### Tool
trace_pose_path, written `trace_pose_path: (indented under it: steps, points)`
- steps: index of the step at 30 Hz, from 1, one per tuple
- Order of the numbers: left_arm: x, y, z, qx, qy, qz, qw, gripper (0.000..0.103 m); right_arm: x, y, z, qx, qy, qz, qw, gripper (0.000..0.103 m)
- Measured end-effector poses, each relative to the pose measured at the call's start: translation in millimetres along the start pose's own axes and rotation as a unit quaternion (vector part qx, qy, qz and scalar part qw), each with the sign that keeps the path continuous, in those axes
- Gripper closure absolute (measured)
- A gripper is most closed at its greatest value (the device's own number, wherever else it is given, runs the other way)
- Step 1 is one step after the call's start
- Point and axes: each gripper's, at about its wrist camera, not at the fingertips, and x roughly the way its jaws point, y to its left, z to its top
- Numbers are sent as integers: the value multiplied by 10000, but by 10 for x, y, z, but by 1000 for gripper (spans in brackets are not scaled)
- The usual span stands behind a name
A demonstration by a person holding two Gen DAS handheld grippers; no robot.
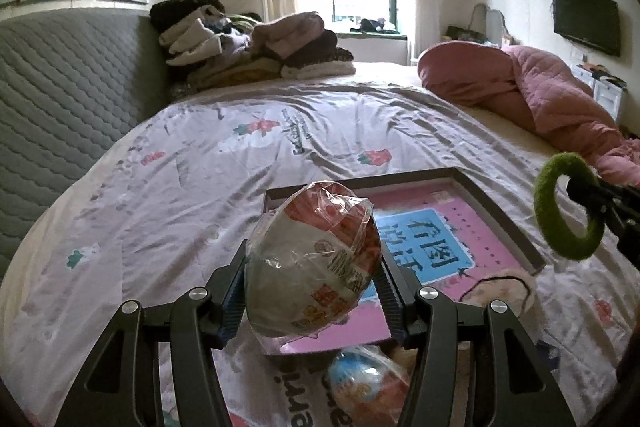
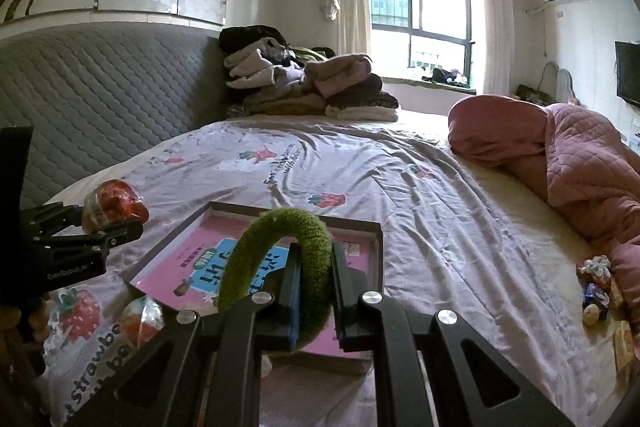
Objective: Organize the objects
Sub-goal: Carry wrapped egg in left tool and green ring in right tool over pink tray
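Note:
My left gripper [image 1: 313, 254] is shut on a red-and-white egg-shaped toy in clear wrap [image 1: 304, 291], held above the bed. The same toy [image 2: 114, 203] shows at the left of the right wrist view. My right gripper [image 2: 316, 267] is shut on a fuzzy green ring [image 2: 276, 227], which stands upright between the pads; the ring [image 1: 548, 195] also appears at the right edge of the left wrist view. Below both lies a shallow dark box [image 1: 500, 211] [image 2: 376, 251] with a pink book [image 1: 472, 227] inside. A second wrapped egg, blue and orange [image 1: 368, 383] [image 2: 144, 319], lies by the box.
A beige cloth piece with a black loop [image 1: 500, 287] lies beside the box. Small wrapped items [image 2: 596, 279] sit at the bed's right edge near a pink quilt [image 2: 560, 155]. Folded clothes [image 1: 256, 47] are piled by the grey headboard [image 1: 72, 75].

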Motion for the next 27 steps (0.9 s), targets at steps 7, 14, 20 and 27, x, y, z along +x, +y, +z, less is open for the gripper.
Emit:
trace_pose_path:
  steps: [7, 14, 20, 27]
  points:
    - [380, 72, -1, -85, 352, 22, 9993, 44, 316, -85, -25, -2, 260, 12, 9997, 90]
    - [772, 70, -94, -67, 694, -80, 9975, 44, 683, -129, -117, 57, 686, 220, 9974, 90]
    - [999, 30, -181, -16, 911, -127, 9958, 44, 913, -99, -241, -16, 996, 243, 9947, 90]
    - [1124, 1, -250, 28, 1109, -96, 9938, 44, 1119, -84, -391, -94, 1400, 105, 9901, 90]
